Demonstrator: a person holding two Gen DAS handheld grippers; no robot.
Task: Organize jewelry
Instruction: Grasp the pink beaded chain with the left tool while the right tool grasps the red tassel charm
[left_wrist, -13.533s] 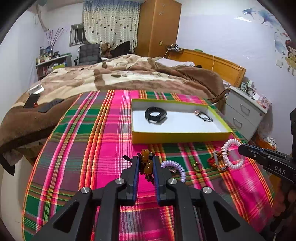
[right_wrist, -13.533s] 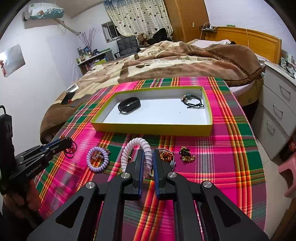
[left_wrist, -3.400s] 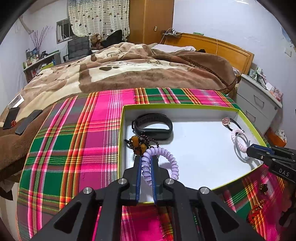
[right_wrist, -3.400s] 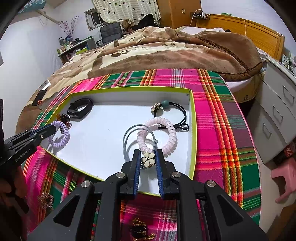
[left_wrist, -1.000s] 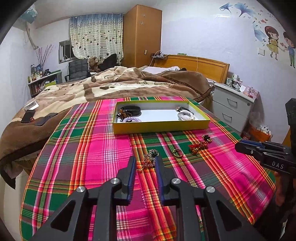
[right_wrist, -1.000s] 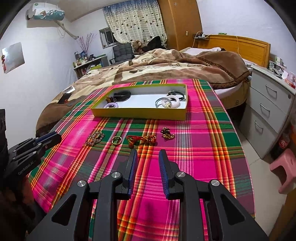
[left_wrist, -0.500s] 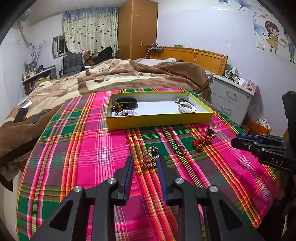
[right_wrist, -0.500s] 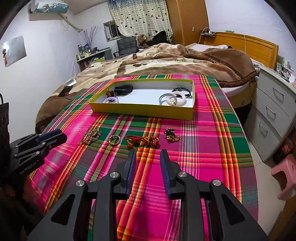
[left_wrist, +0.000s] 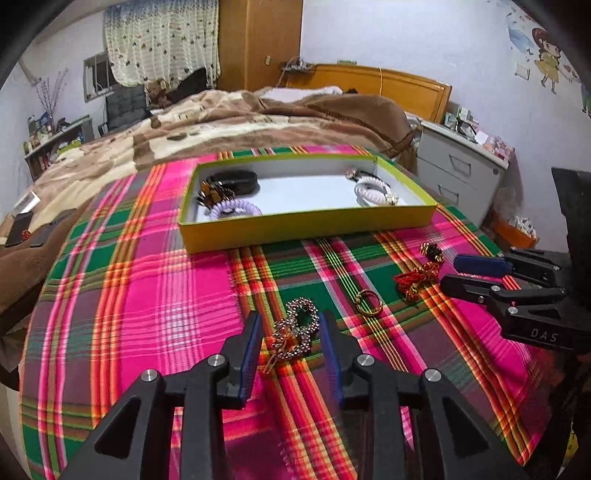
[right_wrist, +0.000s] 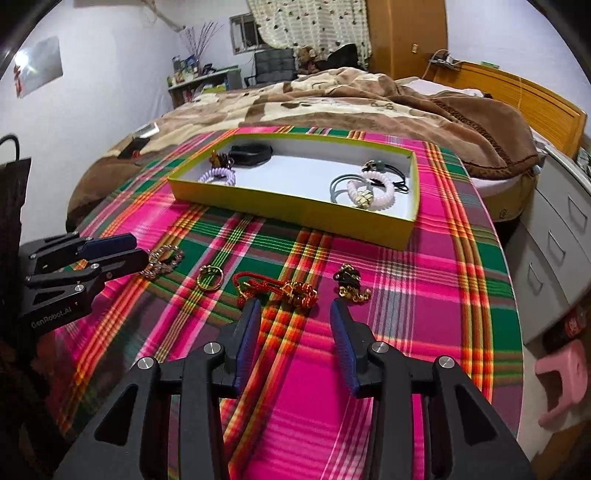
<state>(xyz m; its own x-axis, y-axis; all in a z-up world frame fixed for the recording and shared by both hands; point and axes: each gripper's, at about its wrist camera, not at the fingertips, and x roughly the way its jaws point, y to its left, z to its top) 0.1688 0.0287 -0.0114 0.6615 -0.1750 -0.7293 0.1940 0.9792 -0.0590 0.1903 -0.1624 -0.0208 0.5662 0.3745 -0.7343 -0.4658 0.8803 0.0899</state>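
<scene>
From the left wrist, the left gripper (left_wrist: 291, 328) has its fingers spread, just opened wider, with the rhinestone brooch (left_wrist: 296, 329) lying on the plaid surface (left_wrist: 147, 295) between them, untouched by either pad. At two o'clock from it lie a gold ring (left_wrist: 368, 302), then a red cord bracelet (left_wrist: 417, 277). The yellow tray (left_wrist: 306, 225) sits at twelve o'clock, holding a purple coil tie (left_wrist: 236, 209) and a black band (left_wrist: 236, 178).

From the right wrist, the right gripper (right_wrist: 295, 325) also has its fingers spread, just widened, with nothing between them; the red cord bracelet (right_wrist: 284, 288) lies just beyond its tips at twelve o'clock. A gold chain piece (right_wrist: 350, 283) lies at one o'clock. The left gripper (right_wrist: 118, 254) enters at nine o'clock, at the brooch (right_wrist: 164, 260).
</scene>
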